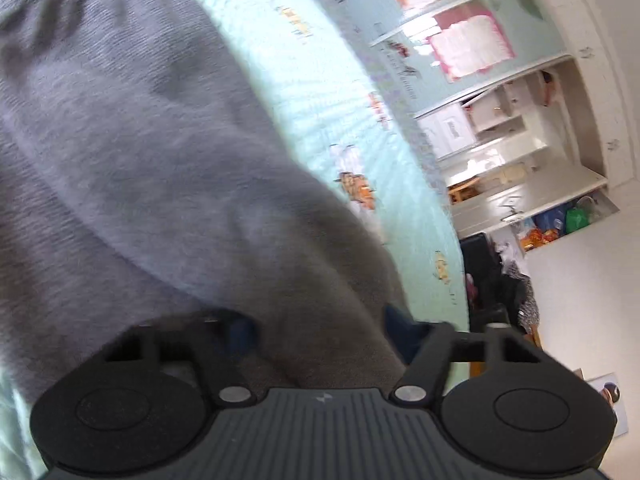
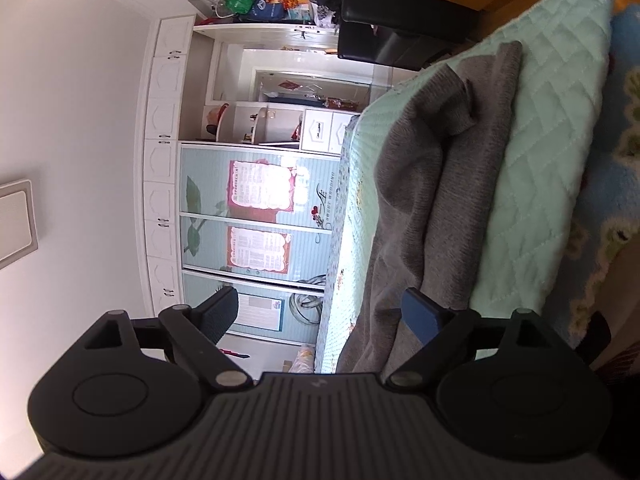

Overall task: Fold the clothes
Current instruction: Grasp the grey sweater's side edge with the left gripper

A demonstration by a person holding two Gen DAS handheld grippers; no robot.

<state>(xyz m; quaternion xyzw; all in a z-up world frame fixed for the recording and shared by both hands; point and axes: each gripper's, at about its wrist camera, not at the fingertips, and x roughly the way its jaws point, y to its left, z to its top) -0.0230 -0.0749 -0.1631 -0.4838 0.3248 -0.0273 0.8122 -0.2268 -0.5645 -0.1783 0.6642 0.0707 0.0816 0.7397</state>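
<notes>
A grey knit garment [image 1: 140, 160] lies on a mint quilted bedspread [image 1: 320, 80] and fills most of the blurred left wrist view. My left gripper [image 1: 318, 328] is open, its fingers spread wide with a fold of the grey cloth lying between them. In the right wrist view the garment [image 2: 432, 184] lies in long folded layers along the bedspread [image 2: 540, 140]. My right gripper [image 2: 320, 312] is open; its blue-padded finger [image 2: 420, 316] sits at the garment's near edge and the other finger [image 2: 220, 312] hangs off to the side in the air.
A wardrobe with pale sliding doors [image 2: 248, 216] and white shelves [image 2: 280, 116] stands beyond the bed. A black chair [image 2: 392, 28] sits at the bed's far end. A blue patterned blanket [image 2: 624, 160] lies beside the bedspread.
</notes>
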